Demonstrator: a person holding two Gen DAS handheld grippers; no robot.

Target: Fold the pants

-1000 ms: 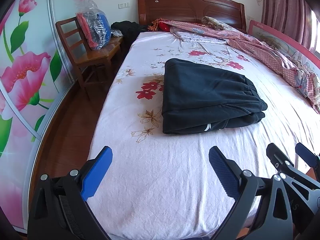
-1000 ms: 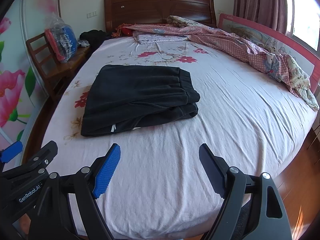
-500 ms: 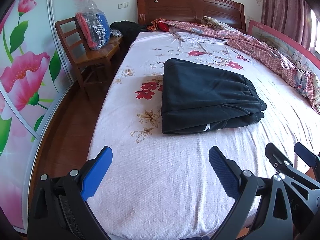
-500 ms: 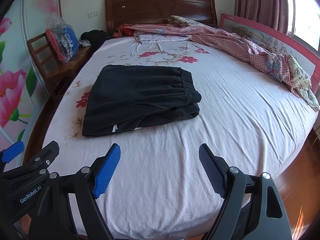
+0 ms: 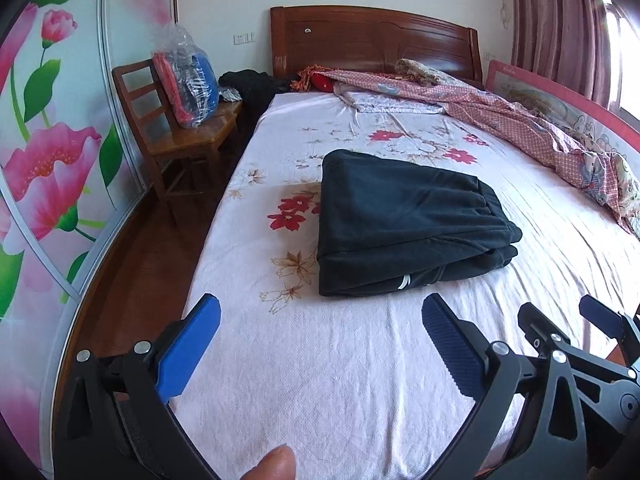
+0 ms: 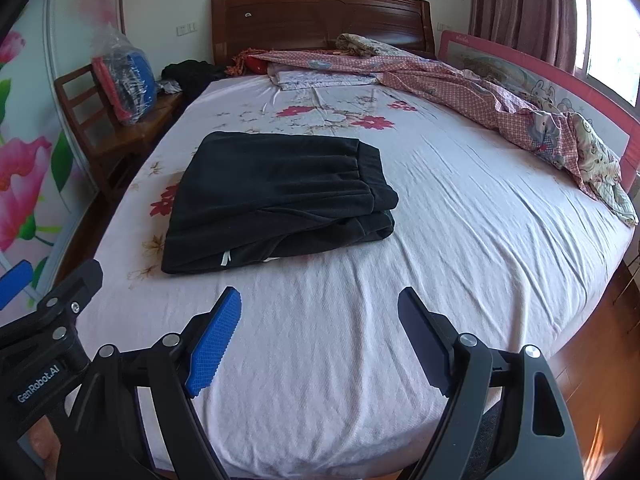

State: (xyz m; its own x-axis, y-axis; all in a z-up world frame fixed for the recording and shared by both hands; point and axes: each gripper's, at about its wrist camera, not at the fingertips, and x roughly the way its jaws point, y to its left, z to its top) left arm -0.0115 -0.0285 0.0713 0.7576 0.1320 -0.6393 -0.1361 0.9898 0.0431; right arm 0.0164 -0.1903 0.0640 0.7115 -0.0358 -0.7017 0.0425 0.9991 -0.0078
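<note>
My left tool hangs over the near end of the bed with its blue pads spread wide and nothing between them; my right tool sits just beside it, equally spread and empty. Each camera catches a piece of the other tool at its edge: the left view shows the right one's black linkage at lower right, and the right view shows the left one's arm at lower left. Only the left view shows a fingertip poking up at the bottom edge. Beyond both tools, apart from them, the black pants lie folded into a compact stack on the pale floral sheet, waistband end toward the right, a small white tag showing on the near edge. The right view gives me more of the bed's right side, where a red patterned quilt is bunched along a pink guard rail under the curtain. The left view opens up the floor side instead: a wooden chair carrying a plastic-wrapped bundle, and a flowered wardrobe door. The wooden headboard closes off the far end.
</note>
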